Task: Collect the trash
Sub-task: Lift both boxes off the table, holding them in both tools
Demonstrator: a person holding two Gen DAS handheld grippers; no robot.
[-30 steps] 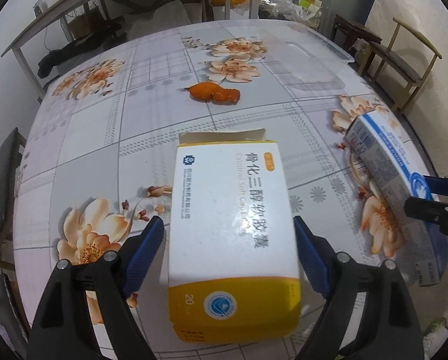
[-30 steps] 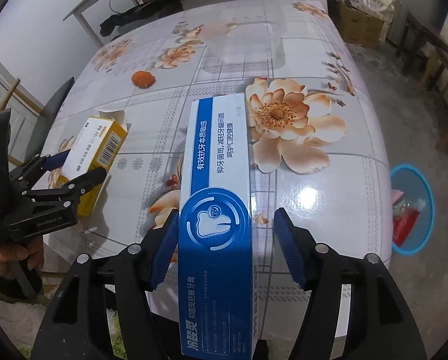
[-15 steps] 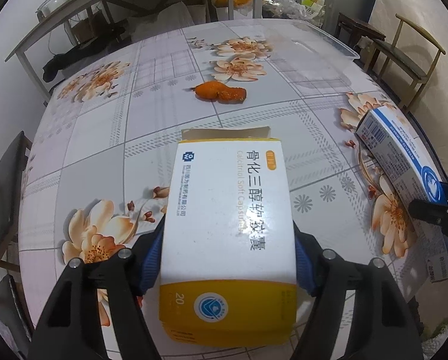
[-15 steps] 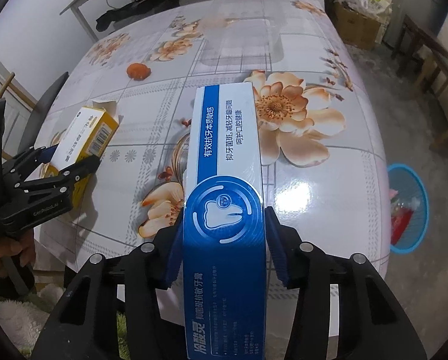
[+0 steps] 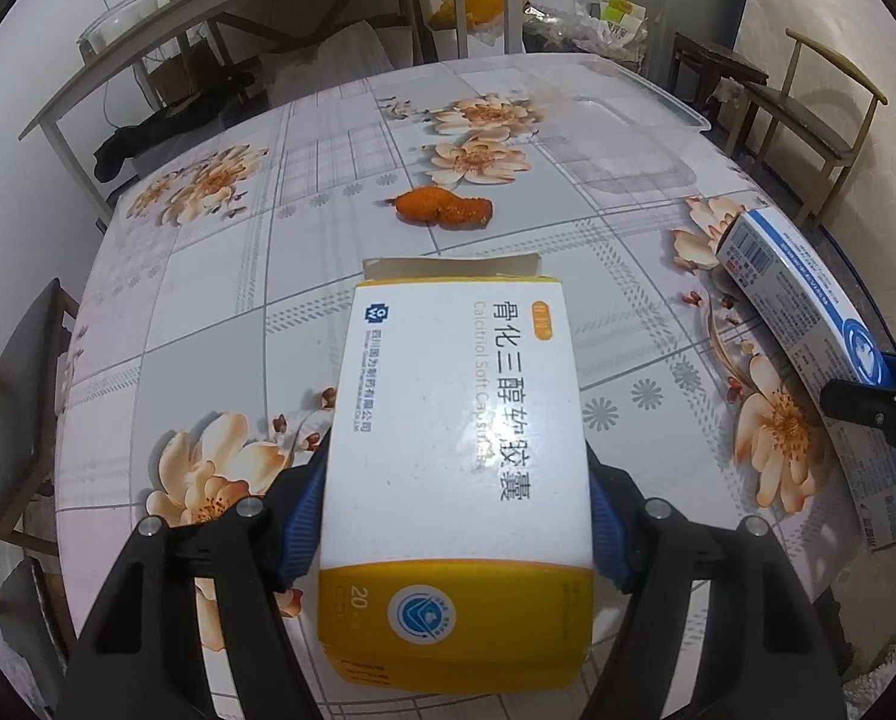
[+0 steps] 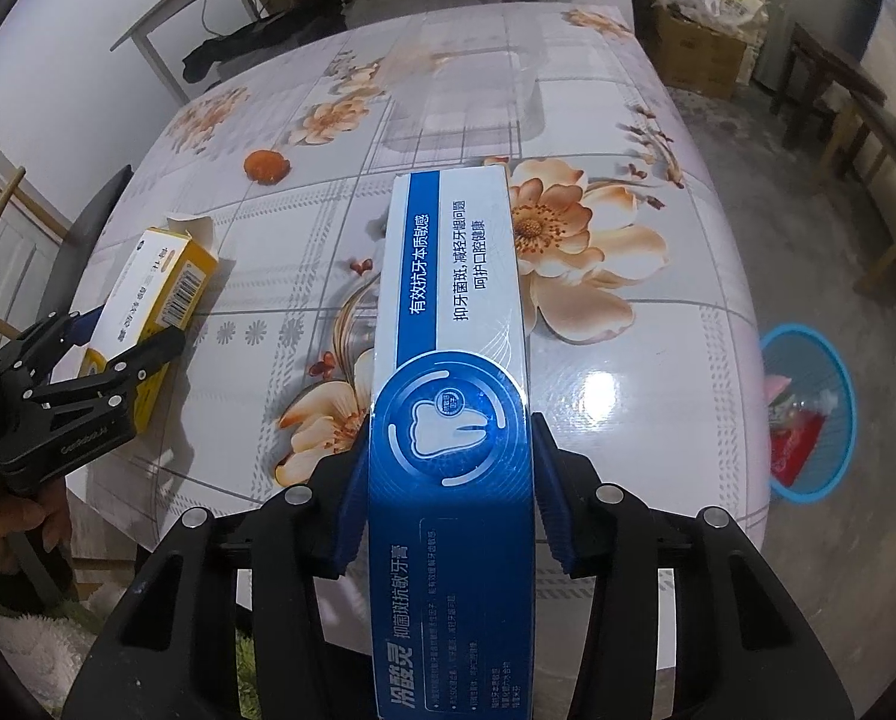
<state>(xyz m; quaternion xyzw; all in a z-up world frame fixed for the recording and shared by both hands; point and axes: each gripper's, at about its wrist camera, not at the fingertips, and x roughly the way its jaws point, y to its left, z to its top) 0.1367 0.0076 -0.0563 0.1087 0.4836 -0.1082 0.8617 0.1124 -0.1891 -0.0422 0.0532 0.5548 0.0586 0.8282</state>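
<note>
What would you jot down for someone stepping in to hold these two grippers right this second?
Left gripper: shut on the yellow-and-white medicine box, blue pads against both sides; its far flap is open.
Right gripper: shut on the blue toothpaste box, gripped across its width.
Both boxes are near the table's front edge.
An orange peel lies loose mid-table, beside a clear plastic tray.
The blue waste basket stands on the floor to the right of the table, with some trash in it.
Done: both boxes gripped.
Left: carry both to the basket, drop them, then probably fetch the peel.
</note>
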